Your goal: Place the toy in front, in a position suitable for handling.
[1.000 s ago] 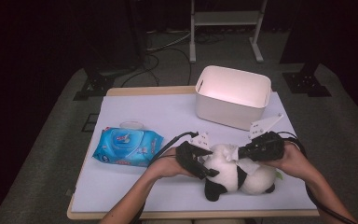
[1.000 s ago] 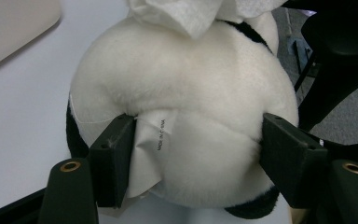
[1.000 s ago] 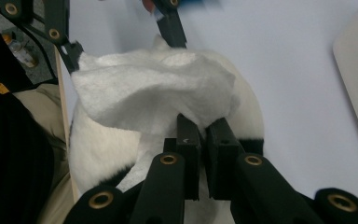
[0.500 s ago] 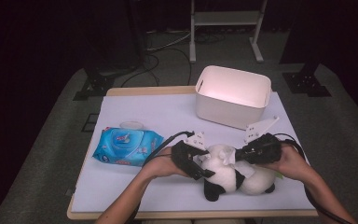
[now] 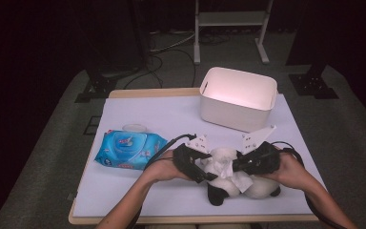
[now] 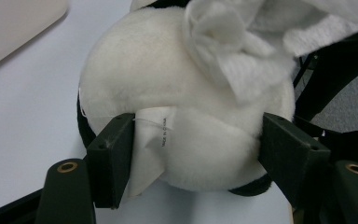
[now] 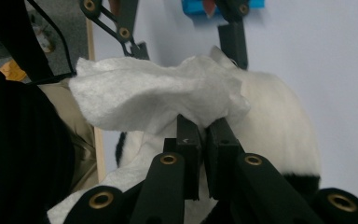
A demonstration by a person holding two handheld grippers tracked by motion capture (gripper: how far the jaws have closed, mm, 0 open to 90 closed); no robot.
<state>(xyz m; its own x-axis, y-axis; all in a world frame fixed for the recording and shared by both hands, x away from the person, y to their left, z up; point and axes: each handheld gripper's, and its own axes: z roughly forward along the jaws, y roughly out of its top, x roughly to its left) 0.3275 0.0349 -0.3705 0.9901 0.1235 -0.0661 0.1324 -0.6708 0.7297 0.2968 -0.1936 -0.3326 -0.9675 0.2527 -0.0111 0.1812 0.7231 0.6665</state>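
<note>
Step in hand: wiping the panda plush [image 5: 228,174] with a wipe [image 5: 225,168] while the other claw steadies it. The plush lies low and right of centre in the high view, on the worktop [image 5: 138,191], well short of the white bin [image 5: 238,98] at upper right.

Left claw [image 6: 196,144]: its pads press on both flanks of the plush's white body, the sewn-in label caught under the left pad. Its jaws have just been closing a bit further on the plush between them.

Right claw [image 7: 204,133]: jaws pinched together on a fold of the wipe, which bunches up over the plush's fur.

To do it well, I'd say:
- keep the left grip firm but not crushing
- drag the wipe in short strokes away from the left claw
- keep the wipe's loose flap off the left jaws

Blue wipes pack [image 5: 129,149] sits at centre left, well apart.
</note>
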